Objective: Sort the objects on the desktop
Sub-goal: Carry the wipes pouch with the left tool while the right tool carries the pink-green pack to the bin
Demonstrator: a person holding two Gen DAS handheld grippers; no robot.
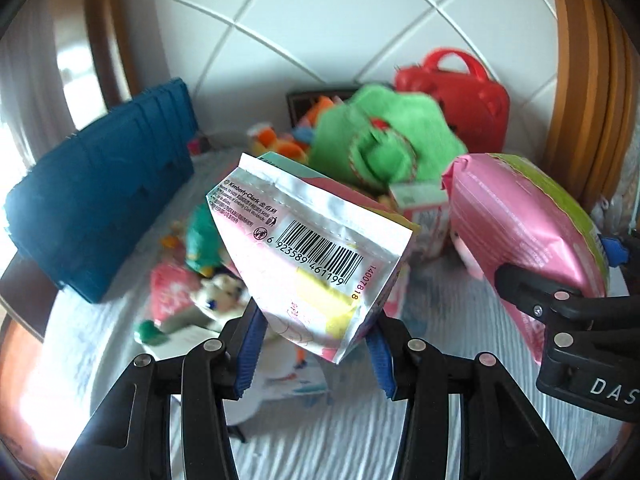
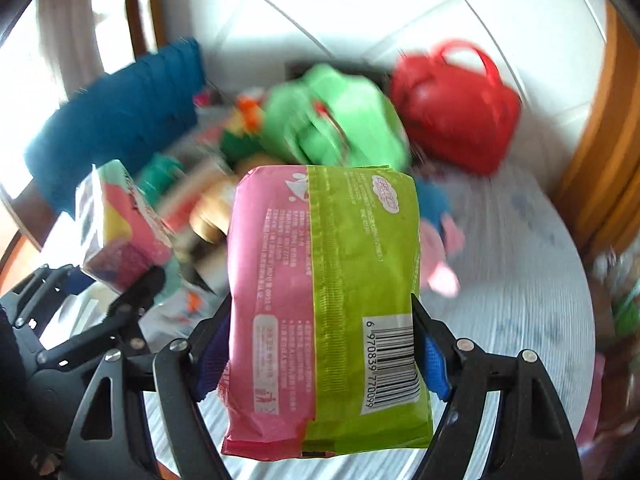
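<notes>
Your left tool [image 1: 316, 344] is clamped on a silver-edged pack [image 1: 310, 264], its blue pads pressing the pack's lower sides; the pack is lifted off the worktop [image 1: 360, 432], tilted, with its barcode face turned toward the camera. Your right tool [image 2: 320, 344] is clamped on a pink-and-green pack [image 2: 328, 308], held upright above the worktop with the barcode at its lower right. In the left wrist view the pink-and-green pack [image 1: 524, 236] hangs just to the right of the silver-edged one, the two near each other but apart, with the right tool's black finger [image 1: 536, 292] across its lower part. In the right wrist view the silver-edged pack [image 2: 120, 232] shows at the left, above the left tool's black linkage. Behind both packs, on the striped cloth, lies a blurred heap of toys: a green plush [image 1: 384, 140] at the middle, a teal plush [image 1: 204, 244] and a small white figure [image 1: 220, 296] lower left, and a small carton [image 1: 424, 216] between the packs. A blue bin [image 1: 100, 200] stands at the left and a red case [image 1: 460, 100] with a handle at the back right, near the white tiled wall [image 1: 320, 20]. Motion blur hides the finer detail of the heap.
</notes>
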